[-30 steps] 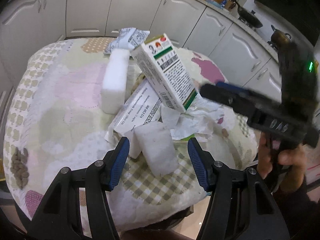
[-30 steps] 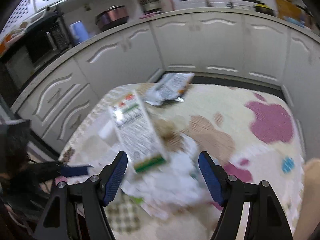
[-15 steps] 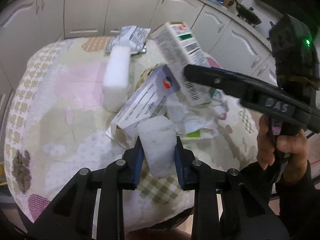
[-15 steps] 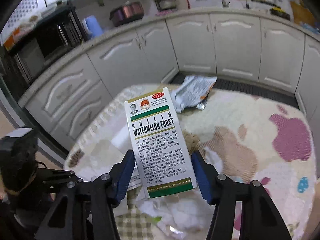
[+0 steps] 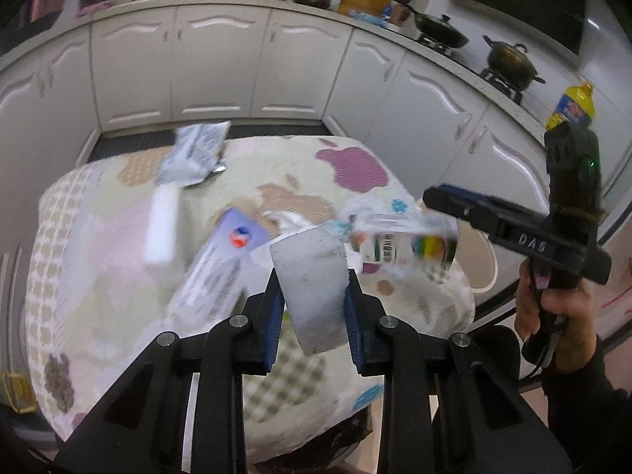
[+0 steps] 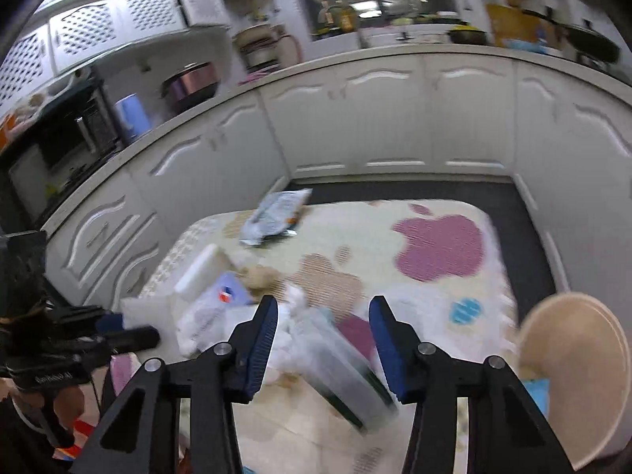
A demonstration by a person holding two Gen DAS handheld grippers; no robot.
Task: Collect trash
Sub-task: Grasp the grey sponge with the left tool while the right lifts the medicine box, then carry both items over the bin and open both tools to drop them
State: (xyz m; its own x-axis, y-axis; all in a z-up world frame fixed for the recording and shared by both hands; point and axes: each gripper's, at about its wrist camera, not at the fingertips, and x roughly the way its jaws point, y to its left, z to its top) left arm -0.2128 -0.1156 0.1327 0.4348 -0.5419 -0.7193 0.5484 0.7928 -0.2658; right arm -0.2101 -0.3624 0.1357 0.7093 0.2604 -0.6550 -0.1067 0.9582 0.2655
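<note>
White kitchen cabinets [image 5: 221,75] curve around a small desk [image 5: 98,237] draped in a soft, fuzzy cloth with pastel patches and a purple apple shape [image 6: 442,245]. Through the left wrist camera I see my left gripper [image 5: 314,304] pinching a pale grey foam block [image 5: 312,280], a chunky wedge with a matte, slightly dirty face, lifted clear of the litter. Beyond it on the cloth lie a long white foam bar [image 5: 162,225], a flat printed carton with a red-and-blue roundel [image 5: 221,260], crumpled white paper [image 5: 292,221] and a crinkled silvery wrapper [image 5: 195,154] near the far edge. Only this view shows the stove side: dark pots [image 5: 509,63] on burners and a yellow-capped bottle [image 5: 572,106]. It also shows my right hand [image 5: 553,316] around the other tool's handle, with a blurred printed box [image 5: 407,245] at that tool's tip.

My right wrist camera gives what the left cannot: a microwave [image 6: 51,158] on the counter and a round beige bin [image 6: 576,375] beside the desk at lower right. The right gripper [image 6: 324,339] is closing, its blue pads [image 6: 383,347] flanking the smeared box [image 6: 343,367]; with the blur I cannot tell whether they press it. The left tool's black finger [image 6: 126,335] pokes in from the left.
</note>
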